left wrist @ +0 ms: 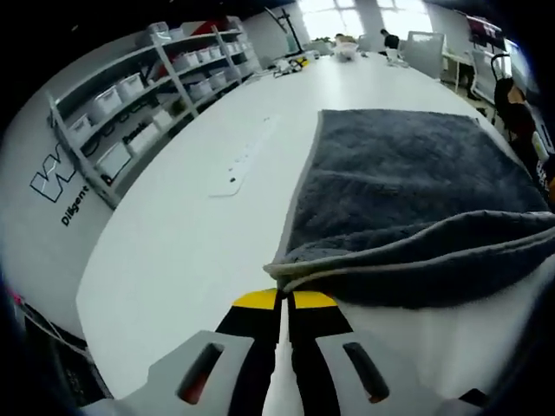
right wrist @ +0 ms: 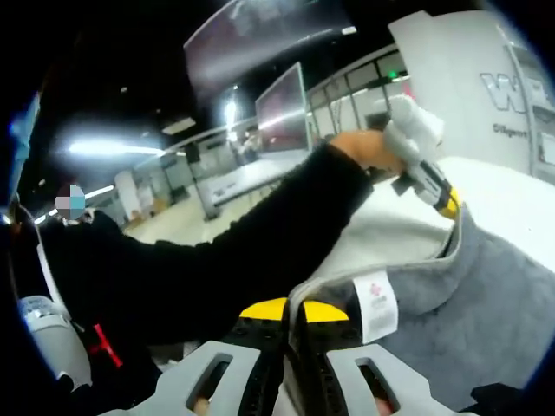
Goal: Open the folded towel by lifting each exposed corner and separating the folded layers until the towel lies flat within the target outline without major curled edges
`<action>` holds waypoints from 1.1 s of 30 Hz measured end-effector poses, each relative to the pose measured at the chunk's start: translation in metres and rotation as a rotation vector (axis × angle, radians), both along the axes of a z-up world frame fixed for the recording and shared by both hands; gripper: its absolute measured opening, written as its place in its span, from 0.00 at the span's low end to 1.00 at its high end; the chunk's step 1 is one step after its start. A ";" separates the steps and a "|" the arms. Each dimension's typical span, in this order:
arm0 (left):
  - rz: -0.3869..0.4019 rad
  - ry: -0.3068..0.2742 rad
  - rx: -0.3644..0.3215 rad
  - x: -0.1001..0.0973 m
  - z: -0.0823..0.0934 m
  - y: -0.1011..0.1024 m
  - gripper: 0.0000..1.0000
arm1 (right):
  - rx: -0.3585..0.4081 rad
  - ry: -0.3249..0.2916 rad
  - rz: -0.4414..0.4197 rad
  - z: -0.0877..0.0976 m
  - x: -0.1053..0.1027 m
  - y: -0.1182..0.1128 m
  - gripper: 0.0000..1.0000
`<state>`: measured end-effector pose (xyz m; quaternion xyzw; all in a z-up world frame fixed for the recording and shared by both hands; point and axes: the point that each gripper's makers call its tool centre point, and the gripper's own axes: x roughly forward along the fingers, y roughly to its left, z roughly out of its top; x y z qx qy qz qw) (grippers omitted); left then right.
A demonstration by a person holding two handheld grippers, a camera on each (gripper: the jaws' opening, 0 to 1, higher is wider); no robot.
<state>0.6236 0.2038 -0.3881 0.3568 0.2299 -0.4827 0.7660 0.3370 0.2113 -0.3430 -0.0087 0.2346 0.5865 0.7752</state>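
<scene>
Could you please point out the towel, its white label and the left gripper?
towel (left wrist: pixel 408 173), left gripper view, flat grey top layer.
white label (right wrist: pixel 375 305), right gripper view, centre of tag.
left gripper (left wrist: pixel 284 300), left gripper view, between yellow tips.

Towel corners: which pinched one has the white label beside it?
The corner in the right tool; the white label hangs beside its yellow tips.

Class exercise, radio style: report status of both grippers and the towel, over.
Left gripper shut on towel edge. Right gripper shut on towel beside its white label. Towel partly lifted, not yet flat. Person's sleeve between the grippers.
</scene>
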 end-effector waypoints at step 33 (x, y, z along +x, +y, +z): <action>0.226 -0.206 0.112 0.015 0.074 0.067 0.26 | -0.090 -0.052 0.058 -0.033 0.011 0.033 0.03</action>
